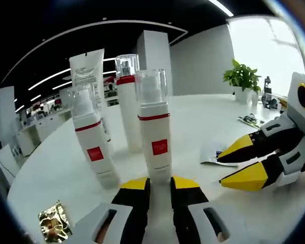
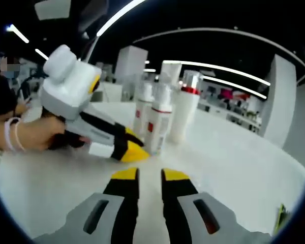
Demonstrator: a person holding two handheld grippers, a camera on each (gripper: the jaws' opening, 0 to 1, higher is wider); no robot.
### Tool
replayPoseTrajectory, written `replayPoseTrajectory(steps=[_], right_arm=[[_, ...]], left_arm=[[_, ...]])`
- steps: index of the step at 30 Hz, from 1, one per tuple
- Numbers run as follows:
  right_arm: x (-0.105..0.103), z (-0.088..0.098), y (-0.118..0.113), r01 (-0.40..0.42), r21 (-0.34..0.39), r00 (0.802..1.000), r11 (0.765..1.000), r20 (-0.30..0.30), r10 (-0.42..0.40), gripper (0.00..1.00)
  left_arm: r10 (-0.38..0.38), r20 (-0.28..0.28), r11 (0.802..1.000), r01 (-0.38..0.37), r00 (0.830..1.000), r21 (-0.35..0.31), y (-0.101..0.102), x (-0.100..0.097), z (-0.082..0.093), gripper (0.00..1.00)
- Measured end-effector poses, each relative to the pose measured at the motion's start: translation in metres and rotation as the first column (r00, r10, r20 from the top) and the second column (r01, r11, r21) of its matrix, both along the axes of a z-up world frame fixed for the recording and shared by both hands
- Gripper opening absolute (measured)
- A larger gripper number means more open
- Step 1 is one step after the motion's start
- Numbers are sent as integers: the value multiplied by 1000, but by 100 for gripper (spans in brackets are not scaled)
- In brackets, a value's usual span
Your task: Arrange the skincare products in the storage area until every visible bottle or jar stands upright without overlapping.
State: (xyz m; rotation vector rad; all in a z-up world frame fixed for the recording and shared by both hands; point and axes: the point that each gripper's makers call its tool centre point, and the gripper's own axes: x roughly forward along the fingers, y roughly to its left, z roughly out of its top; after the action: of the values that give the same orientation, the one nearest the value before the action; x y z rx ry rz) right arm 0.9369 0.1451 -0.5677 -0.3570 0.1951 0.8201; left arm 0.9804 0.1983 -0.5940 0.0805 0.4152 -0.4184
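In the left gripper view, the front pump bottle [image 1: 154, 133] hid the lower part of the red-collared bottle [image 1: 128, 104] at twelve o'clock. The print on the tube [image 1: 88, 71] was too small to read. At five o'clock in the right gripper view, something greenish [image 2: 280, 217], perhaps a packet, was cut off.

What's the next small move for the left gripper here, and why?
Probably ease the left gripper straight back from the front bottle. It, the bottle beside it, the tall bottle and the tube all stand upright, and the jaws sit empty right at its base, where a nudge could tip it.
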Motion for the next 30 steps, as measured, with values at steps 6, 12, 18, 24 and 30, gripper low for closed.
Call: replayPoseTrajectory(steps=[6,12,18,24,30], right_arm=[[1,-3,0,4,-5,1000,1000,-8,-4,15],[3,-3,-1,9,-9,1000,1000,-4,-9,15],[3,-4,-1,10,-14,1000,1000,-6,-10,15],[3,-4,-2,11,-15,1000,1000,-5,-11,15],[3,-3,-1,10,-13,1000,1000,-4,-10,15]], left_arm=[[32,-9,999,-32,999,-24,4,3,0,16],[50,-9,998,-50,999,-49,5,5,-1,15],[54,8,998,-53,999,-29,4,0,-1,15],[40,14,999,-40,999,-28,4,5,-1,15],[31,17,999,-30,999,-31,3,7,-1,16]])
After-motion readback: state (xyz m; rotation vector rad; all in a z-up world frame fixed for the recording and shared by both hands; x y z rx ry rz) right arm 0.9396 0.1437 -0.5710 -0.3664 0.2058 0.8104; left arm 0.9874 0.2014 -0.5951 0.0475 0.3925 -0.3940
